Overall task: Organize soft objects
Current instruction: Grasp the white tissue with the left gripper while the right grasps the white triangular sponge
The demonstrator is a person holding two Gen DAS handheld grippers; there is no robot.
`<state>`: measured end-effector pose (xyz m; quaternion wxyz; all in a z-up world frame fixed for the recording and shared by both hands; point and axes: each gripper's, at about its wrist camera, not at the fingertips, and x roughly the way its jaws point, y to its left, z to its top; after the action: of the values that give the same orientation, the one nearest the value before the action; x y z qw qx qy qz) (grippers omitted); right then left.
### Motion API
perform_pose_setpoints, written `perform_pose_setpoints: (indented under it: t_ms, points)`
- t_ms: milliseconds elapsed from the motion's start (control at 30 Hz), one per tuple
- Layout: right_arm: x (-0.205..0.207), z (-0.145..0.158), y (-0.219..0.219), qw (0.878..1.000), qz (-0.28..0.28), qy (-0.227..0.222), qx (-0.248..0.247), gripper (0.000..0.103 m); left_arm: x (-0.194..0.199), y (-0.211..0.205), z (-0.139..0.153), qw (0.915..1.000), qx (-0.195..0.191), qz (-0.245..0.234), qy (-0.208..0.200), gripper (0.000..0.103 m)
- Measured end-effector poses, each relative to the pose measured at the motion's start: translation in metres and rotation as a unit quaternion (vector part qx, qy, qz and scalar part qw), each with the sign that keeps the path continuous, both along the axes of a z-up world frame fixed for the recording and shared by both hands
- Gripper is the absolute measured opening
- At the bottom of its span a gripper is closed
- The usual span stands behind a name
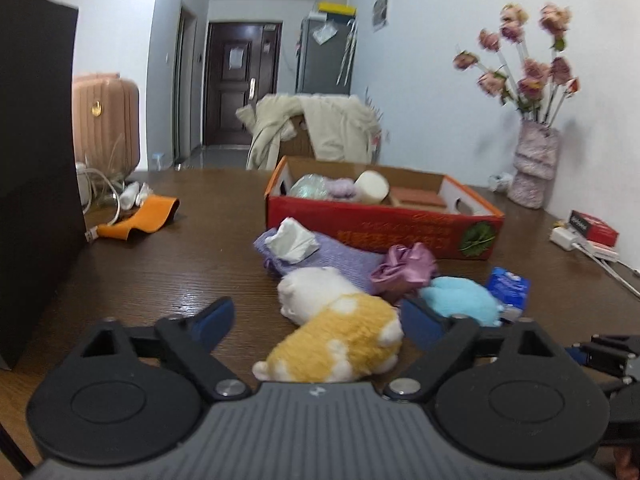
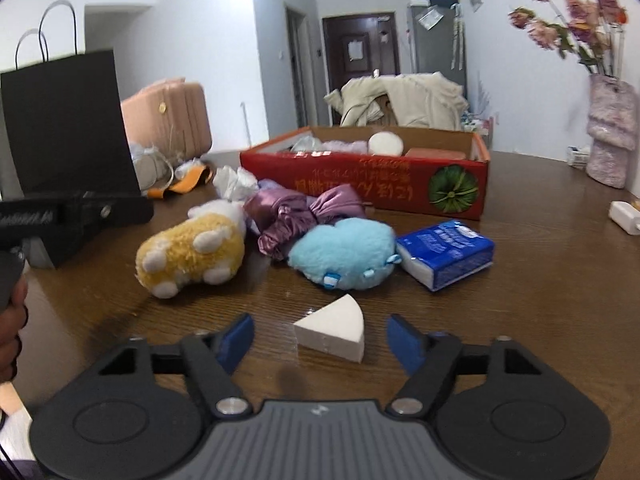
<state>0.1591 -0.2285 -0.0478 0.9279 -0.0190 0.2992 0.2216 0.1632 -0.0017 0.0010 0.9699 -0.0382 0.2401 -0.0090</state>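
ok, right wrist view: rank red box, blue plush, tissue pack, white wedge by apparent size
1. red box
2. blue plush and tissue pack: look alike, not ranked
3. white wedge, smallest even though nearest the camera

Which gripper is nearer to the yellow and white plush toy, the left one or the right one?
Left. The left gripper is open, with the yellow and white plush toy between its fingers. The right gripper is open around the white wedge sponge, with the toy farther ahead to its left.

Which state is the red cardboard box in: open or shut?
Open: the red cardboard box has no lid on top, and a white round sponge shows inside.
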Motion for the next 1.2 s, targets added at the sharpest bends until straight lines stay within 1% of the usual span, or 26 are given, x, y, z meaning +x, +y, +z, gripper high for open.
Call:
perform_pose_setpoints:
  t_ms: [33, 67, 100, 133, 200, 300, 333, 367, 433, 500, 567, 600, 633, 667, 800, 933, 1067, 1200]
  points:
    - [0.004, -0.002, 0.003, 1.0, 0.001, 0.004, -0.006, 0.056, 0.008, 0.003, -0.001, 1.0, -0.003, 0.0, 0.005, 0.08]
    - [0.009, -0.003, 0.005, 1.0, 0.001, 0.008, -0.011, 0.044, 0.017, 0.004, -0.001, 0.9999, -0.004, -0.001, 0.01, 0.078]
    - [0.012, -0.004, 0.007, 1.0, 0.001, 0.01, -0.019, 0.039, 0.025, 0.006, -0.001, 0.9999, -0.005, -0.001, 0.013, 0.078]
    - [0.015, -0.003, 0.008, 1.0, 0.0, 0.009, -0.027, 0.037, 0.034, 0.008, 0.0, 0.9999, -0.005, 0.0, 0.013, 0.078]
    - [0.02, 0.0, 0.008, 1.0, 0.01, 0.014, -0.026, 0.034, 0.053, 0.01, 0.002, 0.9999, -0.003, -0.002, 0.012, 0.078]
    - [0.024, 0.013, 0.005, 0.999, 0.03, 0.011, -0.019, 0.034, 0.085, 0.014, 0.001, 0.9999, -0.008, -0.004, 0.015, 0.078]
    - [0.026, 0.019, 0.004, 0.999, 0.034, 0.007, -0.011, 0.034, 0.098, 0.016, -0.001, 0.9997, -0.013, -0.004, 0.02, 0.077]
    - [0.029, 0.024, 0.002, 0.999, 0.034, 0.004, -0.005, 0.034, 0.108, 0.018, -0.003, 0.9995, -0.017, -0.002, 0.027, 0.074]
    - [0.038, 0.034, 0.001, 1.0, 0.026, -0.006, 0.0, 0.034, 0.128, 0.024, -0.006, 0.9986, -0.033, -0.001, 0.04, 0.07]
    - [0.05, 0.04, 0.0, 1.0, 0.019, -0.018, 0.006, 0.034, 0.144, 0.029, -0.01, 0.9975, -0.046, -0.002, 0.053, 0.06]
    - [0.065, 0.042, 0.001, 1.0, 0.013, -0.02, 0.012, 0.034, 0.154, 0.035, -0.016, 0.9958, -0.062, 0.001, 0.068, 0.034]
    - [0.073, 0.04, 0.002, 1.0, 0.008, -0.02, 0.008, 0.034, 0.157, 0.039, -0.018, 0.9944, -0.074, 0.002, 0.075, 0.028]
    - [0.08, 0.039, 0.004, 1.0, 0.001, -0.018, 0.003, 0.034, 0.158, 0.043, -0.02, 0.9937, -0.082, 0.0, 0.077, 0.021]
    - [0.087, 0.037, 0.005, 1.0, -0.004, -0.015, 0.001, 0.035, 0.157, 0.046, -0.022, 0.993, -0.088, -0.001, 0.079, 0.017]
    - [0.102, 0.029, 0.013, 1.0, -0.004, -0.001, -0.011, 0.035, 0.153, 0.055, -0.02, 0.991, -0.109, 0.001, 0.077, 0.01]
    - [0.096, 0.031, 0.017, 1.0, 0.0, -0.005, -0.01, 0.035, 0.135, 0.055, -0.008, 0.9912, -0.116, -0.005, 0.062, 0.01]
    - [0.079, 0.041, 0.014, 1.0, -0.002, -0.019, -0.008, 0.035, 0.104, 0.05, 0.007, 0.9906, -0.127, -0.02, 0.047, 0.009]
    - [0.055, 0.054, 0.011, 0.999, -0.005, -0.038, -0.004, 0.035, 0.071, 0.042, 0.022, 0.9922, -0.117, -0.034, 0.026, 0.01]
